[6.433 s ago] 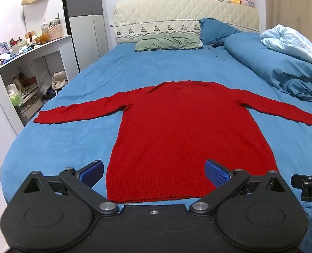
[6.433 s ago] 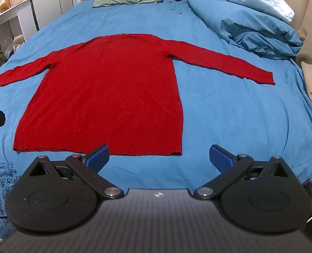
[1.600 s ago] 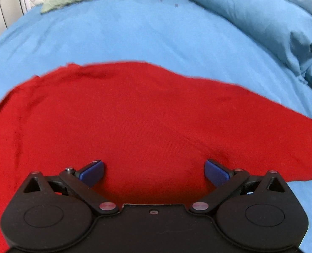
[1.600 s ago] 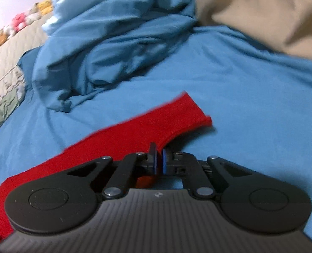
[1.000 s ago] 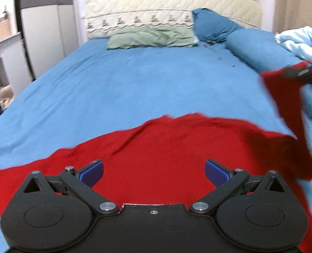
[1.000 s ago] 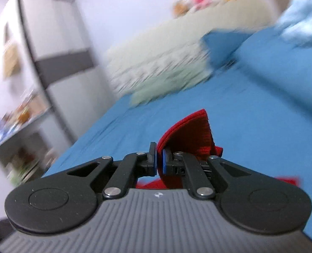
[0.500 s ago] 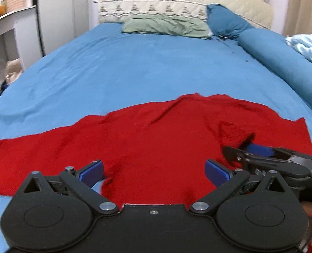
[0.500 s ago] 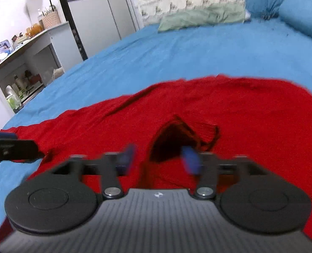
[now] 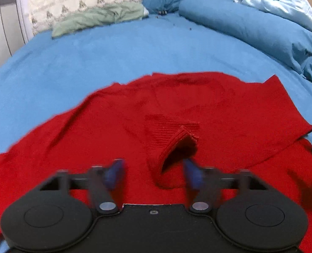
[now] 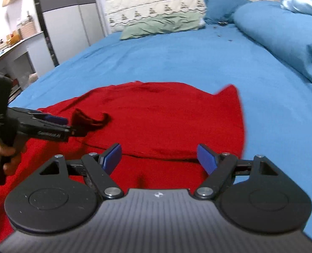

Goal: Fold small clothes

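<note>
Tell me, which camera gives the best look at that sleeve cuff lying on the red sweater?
The left wrist view. The cuff sits straight ahead of the left gripper, large, with its ribbing and open end visible. In the right wrist view the cuff is small, off to the left, partly behind the left gripper's tip, and dark.

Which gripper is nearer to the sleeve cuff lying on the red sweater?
Left. The left gripper has the sleeve cuff between its open fingers; the right gripper hovers open farther off, over the folded side.

Blue bed [image 9: 113, 63]: red sweater [image 9: 229, 109], pillows [image 9: 97, 19], duvet [image 9: 250, 27].
</note>
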Motion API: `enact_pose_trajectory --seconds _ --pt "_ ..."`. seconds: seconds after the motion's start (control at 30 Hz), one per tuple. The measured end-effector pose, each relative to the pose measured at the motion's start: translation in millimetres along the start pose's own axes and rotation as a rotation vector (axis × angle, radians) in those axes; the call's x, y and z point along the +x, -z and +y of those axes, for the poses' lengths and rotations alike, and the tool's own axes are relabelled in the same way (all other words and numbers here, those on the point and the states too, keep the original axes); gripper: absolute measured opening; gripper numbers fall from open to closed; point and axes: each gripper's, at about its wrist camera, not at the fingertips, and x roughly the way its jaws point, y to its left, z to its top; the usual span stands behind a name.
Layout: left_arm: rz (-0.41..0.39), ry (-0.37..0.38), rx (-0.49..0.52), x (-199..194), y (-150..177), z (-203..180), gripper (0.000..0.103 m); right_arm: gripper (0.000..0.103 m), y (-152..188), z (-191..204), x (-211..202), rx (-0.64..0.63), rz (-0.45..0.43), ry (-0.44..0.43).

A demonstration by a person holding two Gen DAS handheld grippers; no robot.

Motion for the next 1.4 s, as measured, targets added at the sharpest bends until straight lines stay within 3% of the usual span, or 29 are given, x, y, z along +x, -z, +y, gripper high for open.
enact_pose_trajectory --seconds 0.1,0.13,0.17,0.23,0.4,0.5,0.8,0.9,1.0,1.17,1.27,1.4 --pt "-0.02 0.012 0.008 8 -5 -2 0.042 0.094 5 -21 3 0.038 0.02 0.036" --pt "-0.027 0.016 0.015 10 -7 -2 0.035 0.094 5 -23 6 0.051 0.023 0.044" --pt "-0.027 0.031 0.004 11 -7 -1 0.019 0.094 7 -28 7 0.07 0.024 0.044" --pt "-0.02 0.066 -0.06 13 -8 8 0.007 0.094 10 -31 10 0.1 0.021 0.043" --pt "-0.037 0.086 -0.325 11 0 50 0.008 0.094 12 -42 9 0.16 0.004 0.047" --pt "-0.03 0.126 -0.405 11 12 65 0.014 0.094 12 -47 6 0.17 -0.002 0.047" --pt "-0.054 0.115 -0.362 6 9 52 0.013 0.102 8 -37 12 0.154 0.011 0.075" --pt "-0.082 0.105 -0.375 1 8 53 0.006 0.102 9 -34 14 0.138 0.023 0.09" --pt "-0.151 0.058 -0.404 -16 6 64 0.006 0.103 10 -28 18 0.091 0.027 0.151" --pt "-0.283 -0.095 -0.41 -60 9 93 0.006 0.103 8 -16 32 -0.02 0.045 0.244" --pt "-0.297 -0.151 -0.417 -71 21 112 0.006 0.103 7 -10 46 -0.074 0.077 0.248" --pt "-0.262 -0.145 -0.475 -66 32 128 0.006 0.103 10 -5 65 -0.132 0.085 0.291"
